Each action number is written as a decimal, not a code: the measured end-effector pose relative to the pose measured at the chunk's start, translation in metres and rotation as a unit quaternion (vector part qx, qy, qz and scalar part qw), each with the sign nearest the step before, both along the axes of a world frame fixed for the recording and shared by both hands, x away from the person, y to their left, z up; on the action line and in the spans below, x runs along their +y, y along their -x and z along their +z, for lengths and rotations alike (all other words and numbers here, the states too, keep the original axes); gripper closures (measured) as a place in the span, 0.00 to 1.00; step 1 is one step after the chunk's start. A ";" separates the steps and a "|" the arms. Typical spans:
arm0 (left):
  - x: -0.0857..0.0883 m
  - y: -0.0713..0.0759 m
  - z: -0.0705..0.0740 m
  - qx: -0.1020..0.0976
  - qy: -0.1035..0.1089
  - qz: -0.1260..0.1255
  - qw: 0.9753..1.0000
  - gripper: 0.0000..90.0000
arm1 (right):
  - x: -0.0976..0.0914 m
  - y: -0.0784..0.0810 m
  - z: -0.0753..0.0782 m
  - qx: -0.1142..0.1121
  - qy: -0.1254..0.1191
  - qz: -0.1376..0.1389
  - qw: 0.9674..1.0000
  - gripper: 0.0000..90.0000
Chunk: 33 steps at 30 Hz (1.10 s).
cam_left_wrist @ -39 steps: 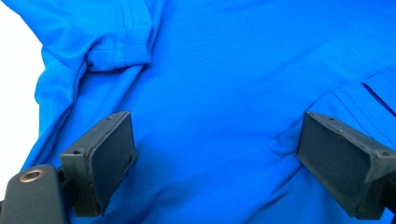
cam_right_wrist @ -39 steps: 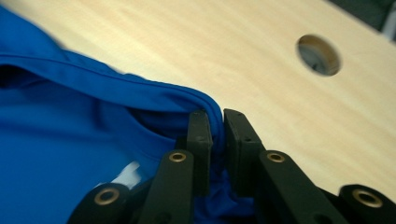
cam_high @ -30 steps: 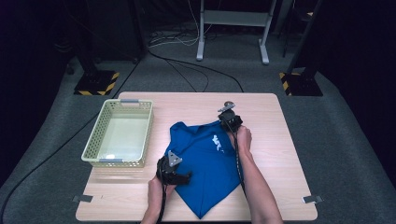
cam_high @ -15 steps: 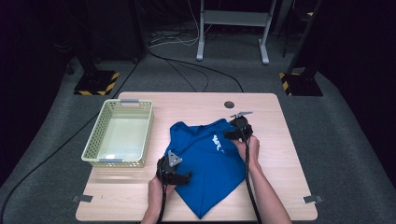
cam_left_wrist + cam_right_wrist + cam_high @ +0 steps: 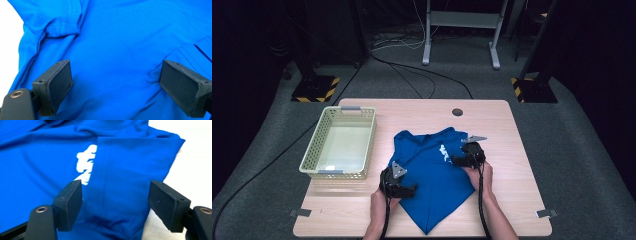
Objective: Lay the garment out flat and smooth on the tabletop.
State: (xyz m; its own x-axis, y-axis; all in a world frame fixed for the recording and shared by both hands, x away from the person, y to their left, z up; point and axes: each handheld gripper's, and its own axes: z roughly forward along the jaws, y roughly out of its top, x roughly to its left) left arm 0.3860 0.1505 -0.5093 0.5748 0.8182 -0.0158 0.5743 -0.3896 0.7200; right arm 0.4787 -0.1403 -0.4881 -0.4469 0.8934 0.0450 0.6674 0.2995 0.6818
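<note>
On a wooden table (image 5: 512, 125) in a dark room, we see a blue shirt (image 5: 432, 175) spread near the front edge, its white print (image 5: 447, 151) toward the right, and a pale basket (image 5: 341, 145) just beside it on the left. We hold the left gripper (image 5: 404, 189) over the shirt's left edge, its jaws spread wide with only flat cloth between them. The right gripper (image 5: 458, 161) sits at the folded right side by the print, jaws likewise apart and gripping nothing.
</note>
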 end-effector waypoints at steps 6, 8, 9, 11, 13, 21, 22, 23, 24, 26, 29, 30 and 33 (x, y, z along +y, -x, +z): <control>0.000 0.000 0.000 0.000 0.000 0.000 1.000 0.12 | 0.011 0.013 0.004 0.002 0.022 0.022 1.000 0.38; 0.000 0.000 0.000 0.000 0.000 0.000 1.000 0.12 | 0.013 0.013 0.002 0.009 0.041 0.020 0.999 0.43; 0.000 0.000 0.000 0.000 0.000 0.000 1.000 0.12 | 0.013 0.014 0.001 0.013 0.043 0.018 0.999 0.47; 0.000 0.000 0.000 0.000 0.000 0.000 1.000 0.12 | 0.012 0.013 -0.001 0.017 0.048 0.014 0.999 0.56; 0.000 0.000 0.000 0.000 0.000 0.000 1.000 0.12 | 0.010 0.014 -0.002 0.019 0.045 0.009 0.999 0.65; 0.000 0.000 0.000 0.000 0.000 0.000 1.000 0.12 | -0.001 0.013 0.006 0.001 0.034 -0.010 0.999 0.88; 0.000 0.000 0.000 0.000 0.000 0.000 1.000 0.12 | -0.004 0.012 0.008 -0.002 0.029 -0.014 0.999 0.89; 0.000 0.000 0.000 0.000 0.000 0.000 1.000 0.12 | -0.007 0.011 0.010 -0.006 0.022 -0.019 1.000 0.90; 0.000 0.000 0.000 -0.001 0.000 0.000 1.000 0.12 | -0.010 0.010 0.012 -0.006 0.013 -0.022 1.000 0.91; 0.000 0.000 0.000 0.000 0.000 0.000 1.000 0.12 | -0.018 0.007 0.015 -0.006 -0.007 -0.030 0.999 0.91; 0.000 0.000 0.000 0.000 0.000 0.000 1.000 0.12 | -0.028 0.005 0.016 -0.004 -0.026 -0.045 0.999 0.92; 0.000 0.000 0.000 0.000 0.000 0.001 1.000 0.12 | -0.033 0.003 0.016 -0.004 -0.029 -0.052 0.998 0.92; 0.000 0.000 0.000 0.000 0.000 0.001 1.000 0.12 | -0.043 0.002 0.015 -0.001 -0.034 -0.072 0.997 0.92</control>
